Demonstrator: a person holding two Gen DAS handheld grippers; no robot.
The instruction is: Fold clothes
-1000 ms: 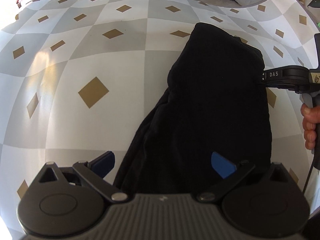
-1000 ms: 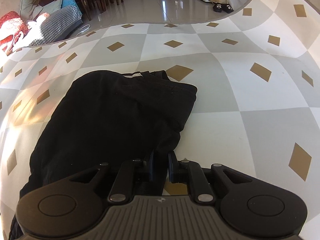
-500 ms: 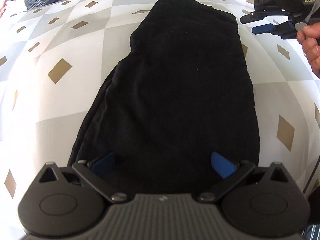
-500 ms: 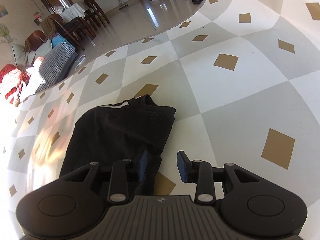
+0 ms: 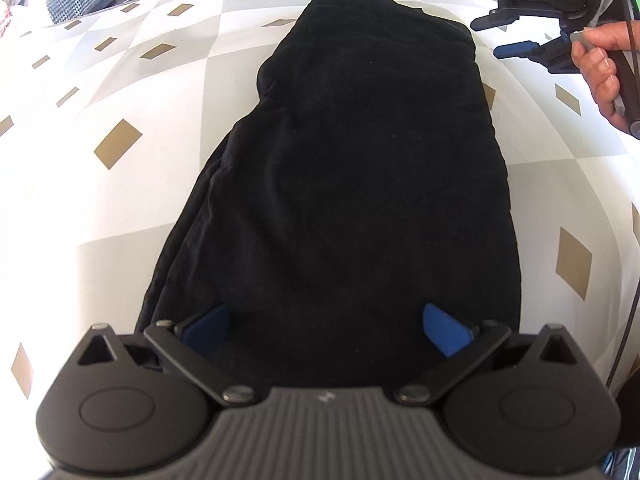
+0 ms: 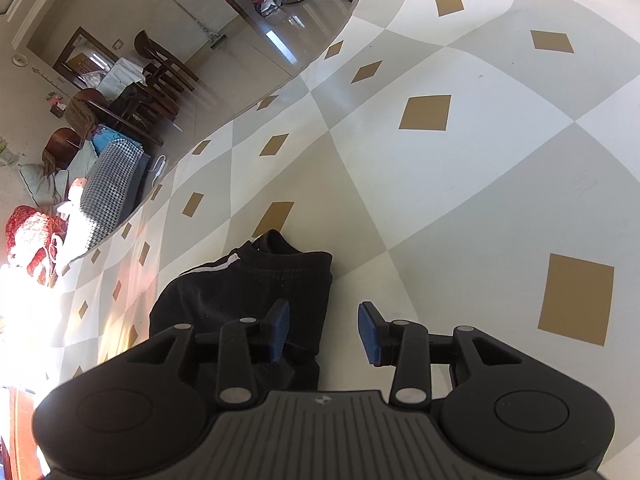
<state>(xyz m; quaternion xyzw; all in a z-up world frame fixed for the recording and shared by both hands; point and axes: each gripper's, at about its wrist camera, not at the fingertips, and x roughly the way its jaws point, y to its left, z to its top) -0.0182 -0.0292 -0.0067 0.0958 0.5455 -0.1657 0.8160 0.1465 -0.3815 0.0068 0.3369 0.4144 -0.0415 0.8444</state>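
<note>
A folded black garment [image 5: 352, 168] lies lengthwise on the checked tablecloth [image 5: 132, 208]. My left gripper [image 5: 326, 330] hovers over its near end, jaws wide open, blue pads on either side with nothing pinched. In the left wrist view my right gripper [image 5: 500, 36] sits off the garment's far right corner, held by a hand [image 5: 604, 68]. In the right wrist view the right gripper [image 6: 324, 330] is tilted, its jaws opening, with only the garment's edge [image 6: 248, 292] under the left pad and nothing between the pads. A white stripe shows at the garment's far end.
The cloth has grey and white checks with tan diamonds [image 6: 426, 112]. Beyond the table's far edge are a shiny floor, wooden chairs [image 6: 160, 68] and piled fabrics [image 6: 108, 188]. A cable [image 5: 624, 320] hangs at the right.
My right gripper let go of the garment's edge, opened, rolled and drew away to the right. My left gripper slid over the garment's near end and then stayed put, still open.
</note>
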